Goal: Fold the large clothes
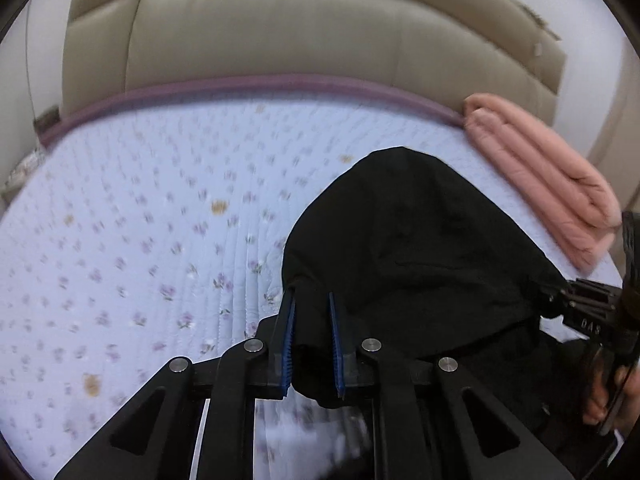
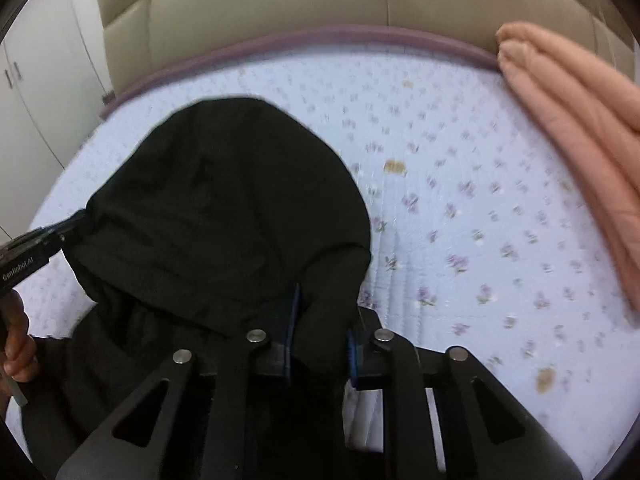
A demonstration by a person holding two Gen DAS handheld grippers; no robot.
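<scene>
Left wrist view: my left gripper [image 1: 312, 308] is clamped on a bunched edge of the black hooded garment [image 1: 412, 248], blue pads [image 1: 289, 340] pinching a thick fold between them. The hood stands up in a dome just ahead of my fingers, over the floral quilted bedcover [image 1: 140, 240]. My right gripper [image 1: 576, 300] shows at the right edge, gripping the opposite side of the hood opening, with the hand [image 1: 608, 396] behind it. A folded pink blanket [image 1: 540, 184] lies against the padded beige headboard [image 1: 280, 32], well apart from the garment. Right wrist view: right gripper [image 2: 320, 320] is closed on the garment's near edge, cloth [image 2: 224, 208] packed between the pads and hiding most of them. Left gripper [image 2: 60, 236] enters from the left, holding its side of the hood; part of the hand [image 2: 18, 344] is visible below. The bedcover [image 2: 480, 220] is bare to the right, with the pink blanket [image 2: 572, 120] at the far corner; a white cupboard [image 2: 36, 80] stands beyond the bed. Judgement: fabric looks soft, thick and limp, probably moderately heavy, sagging between the two holds; not slippery against ribbed pads. Best grips seem to be seams or hem at shoulders, taken symmetrically, so the body hangs flat before being laid down.
</scene>
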